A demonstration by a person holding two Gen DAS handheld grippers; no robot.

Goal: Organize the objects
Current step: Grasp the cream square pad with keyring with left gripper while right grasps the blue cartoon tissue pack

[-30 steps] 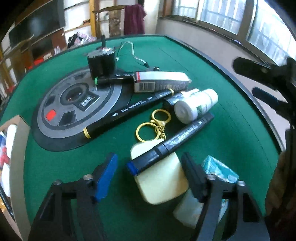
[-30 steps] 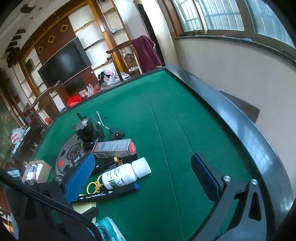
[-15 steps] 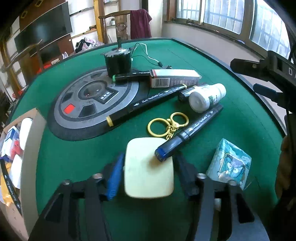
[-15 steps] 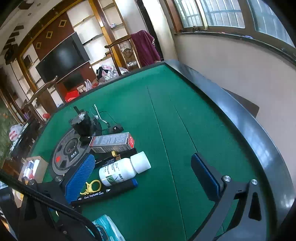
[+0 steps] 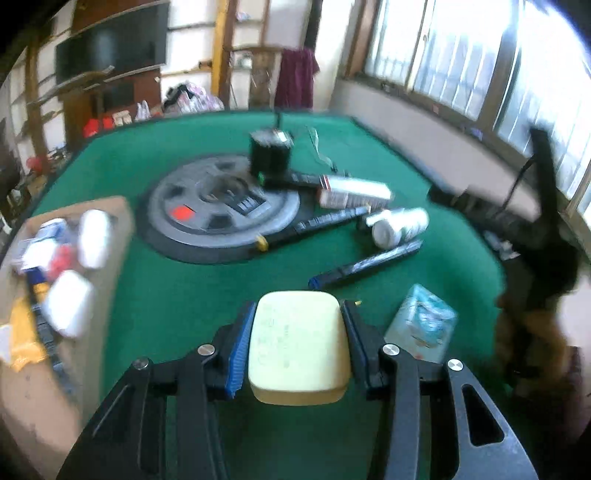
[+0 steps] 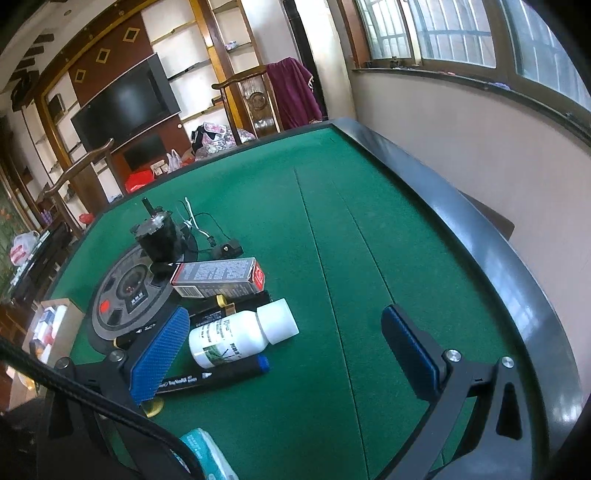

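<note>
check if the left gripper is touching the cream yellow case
Touching. The left wrist view shows the left gripper with both pads pressed flush against the sides of the cream yellow case, no gap either side.

windows [image 6: 461, 33]: barred, bright daylight | wall [image 6: 461, 147]: cream | shelves [image 6: 221, 66]: wooden, held a dark television [image 6: 125, 99] | chair [image 6: 258, 96]: draped with maroon cloth [image 6: 291, 92]
</note>
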